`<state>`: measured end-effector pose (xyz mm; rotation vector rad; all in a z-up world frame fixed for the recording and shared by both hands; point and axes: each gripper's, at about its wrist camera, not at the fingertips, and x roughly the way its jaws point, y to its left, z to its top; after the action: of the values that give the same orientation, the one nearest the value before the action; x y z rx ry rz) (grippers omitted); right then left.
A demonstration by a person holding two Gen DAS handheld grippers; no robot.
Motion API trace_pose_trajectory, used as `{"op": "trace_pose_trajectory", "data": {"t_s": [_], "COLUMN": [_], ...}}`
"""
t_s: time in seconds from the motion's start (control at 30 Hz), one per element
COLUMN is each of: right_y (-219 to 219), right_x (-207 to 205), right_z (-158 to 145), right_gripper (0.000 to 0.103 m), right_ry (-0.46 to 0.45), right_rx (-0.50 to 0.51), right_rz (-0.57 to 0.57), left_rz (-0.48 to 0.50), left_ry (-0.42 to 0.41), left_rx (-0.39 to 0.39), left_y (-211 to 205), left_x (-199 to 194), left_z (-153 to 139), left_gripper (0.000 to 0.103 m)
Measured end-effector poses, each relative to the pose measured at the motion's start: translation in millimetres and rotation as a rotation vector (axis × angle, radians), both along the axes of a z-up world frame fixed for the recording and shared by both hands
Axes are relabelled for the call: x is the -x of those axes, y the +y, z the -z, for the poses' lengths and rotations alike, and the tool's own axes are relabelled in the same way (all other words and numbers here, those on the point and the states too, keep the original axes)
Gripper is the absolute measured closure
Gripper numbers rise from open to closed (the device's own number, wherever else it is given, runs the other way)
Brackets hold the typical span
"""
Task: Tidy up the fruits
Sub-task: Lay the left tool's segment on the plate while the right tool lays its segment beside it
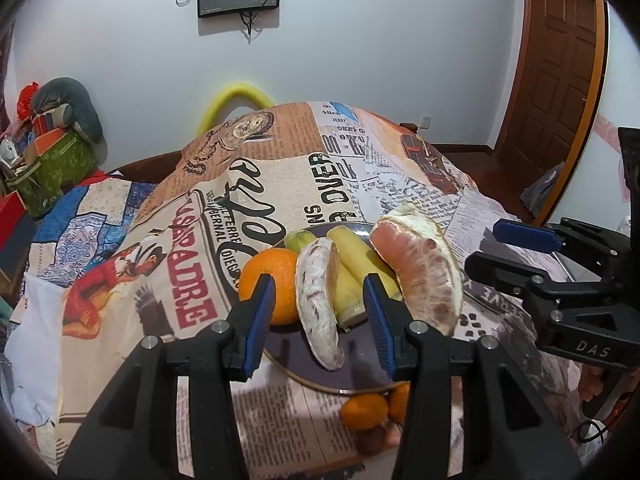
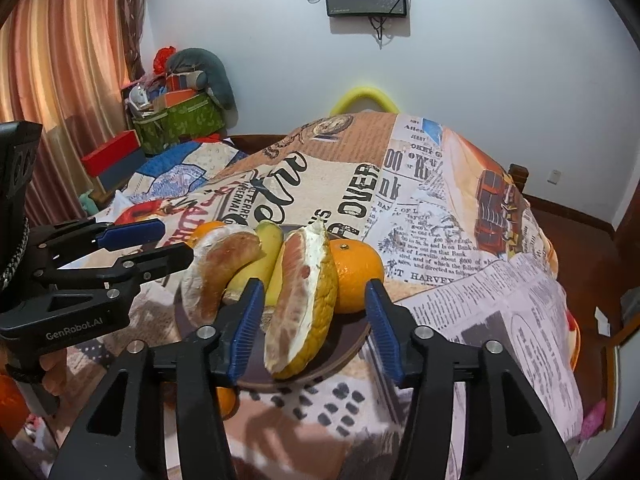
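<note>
A dark plate (image 1: 320,386) (image 2: 348,354) on the newspaper-print cloth holds an orange (image 1: 272,280), yellow bananas (image 1: 360,264) (image 2: 268,240) and two peeled pomelo wedges. My left gripper (image 1: 320,316) is open around the white-pith wedge (image 1: 318,300) (image 2: 216,272), with neither pad touching it. My right gripper (image 2: 314,320) is open around the yellow-rind wedge (image 2: 304,304) (image 1: 420,264), which leans on the plate clear of both pads. A second orange (image 2: 354,276) sits right of that wedge. Each gripper shows in the other's view, the right gripper (image 1: 486,244) and the left gripper (image 2: 174,242).
Small tangerines (image 1: 364,410) (image 2: 224,400) lie on the cloth by the plate's near rim. A green box of clutter (image 2: 176,124) and a red box (image 2: 112,156) stand at the far left. A curtain (image 2: 60,60) hangs on the left, and a wooden door (image 1: 556,60) is at the right.
</note>
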<state>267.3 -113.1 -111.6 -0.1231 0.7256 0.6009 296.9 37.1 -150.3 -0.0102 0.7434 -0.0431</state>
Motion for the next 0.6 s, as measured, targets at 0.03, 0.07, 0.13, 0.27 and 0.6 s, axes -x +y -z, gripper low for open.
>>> {"op": "trace_pose_trajectory", "data": {"t_s": [0.03, 0.07, 0.13, 0.27, 0.6], "right_y": [-0.7, -1.9, -3.7, -5.9, -9.4], "right_x": [2.7, 6.2, 11.4, 26.1, 59.5], "right_z": [-1.4, -3.8, -6.8, -13.4, -16.3], "right_gripper": [0.053, 0.052, 0.052, 0.051, 0.048], "right_ry": [-0.002, -0.005, -0.006, -0.016, -0.016], "right_rx": [-0.001, -0.002, -0.008, -0.005, 0.013], "right_rz": [0.002, 0.004, 0.006, 0.005, 0.001], "left_rz": [0.0, 0.0, 0.0, -0.003, 0.007], "left_ry": [-0.002, -0.003, -0.005, -0.01, -0.004], "left_rx": [-0.002, -0.002, -0.003, -0.011, -0.022], "left_y": [-0.4, -0.8, -1.8, -3.9, -8.6], "left_x": [4.1, 7.9, 15.3, 30.5, 69.9], "left_z": [-2.5, -4.8, -9.0, -16.9, -26.5], "left_gripper": [0.057, 0.057, 0.057, 0.052, 0.04]}}
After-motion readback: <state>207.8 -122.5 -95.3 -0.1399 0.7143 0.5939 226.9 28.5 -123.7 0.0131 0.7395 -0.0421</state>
